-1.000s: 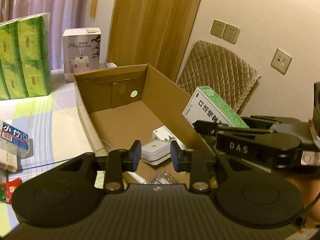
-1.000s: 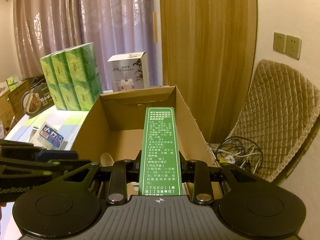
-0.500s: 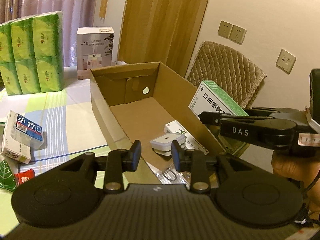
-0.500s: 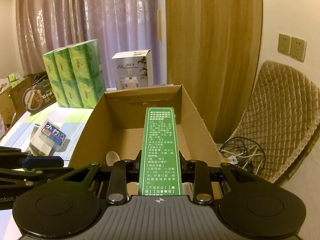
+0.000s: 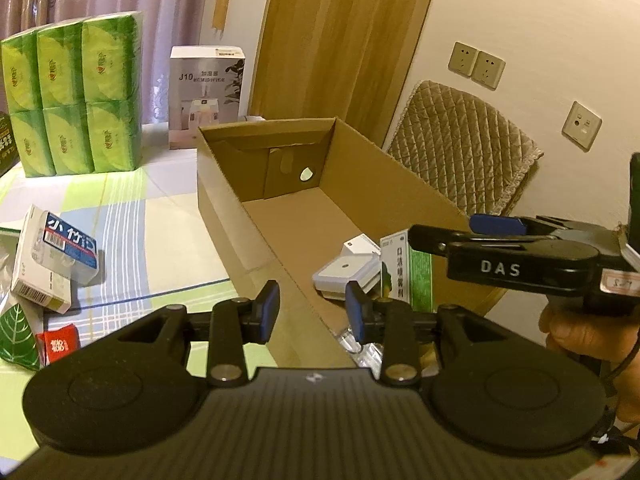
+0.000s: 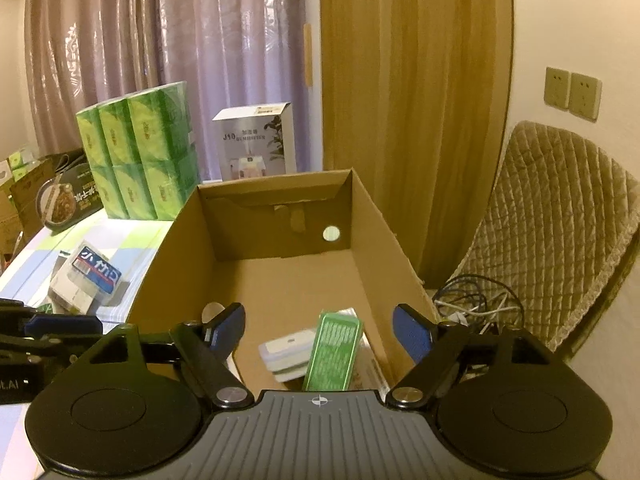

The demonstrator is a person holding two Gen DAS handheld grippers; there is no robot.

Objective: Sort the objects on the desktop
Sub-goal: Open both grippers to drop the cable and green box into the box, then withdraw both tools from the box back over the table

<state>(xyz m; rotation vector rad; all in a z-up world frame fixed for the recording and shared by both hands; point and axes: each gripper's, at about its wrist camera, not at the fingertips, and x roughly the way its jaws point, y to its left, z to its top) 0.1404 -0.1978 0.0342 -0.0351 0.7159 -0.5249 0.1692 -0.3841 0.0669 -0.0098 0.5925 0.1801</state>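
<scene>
Right tool (image 6: 319, 330), jaws opening with nothing between them, hangs over the green box (image 6: 332, 356), which leans on a white case (image 6: 286, 350) in the carton (image 6: 276, 272) (it may topple); left tool (image 5: 312, 308), partly open, holds nothing.

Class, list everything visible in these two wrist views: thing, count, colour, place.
cardboard box: one, brown, on the table
green medicine box: one, inside the cardboard box
white case: one, inside, beside the green medicine box
tissue packs: six, green, stacked at the table's far end
humidifier box: one, white, behind the cardboard box
blue-labelled box: one, white, on the table
quilted chair: one, beige
left claw: black, opening, empty
right claw: black, opening, empty
</scene>
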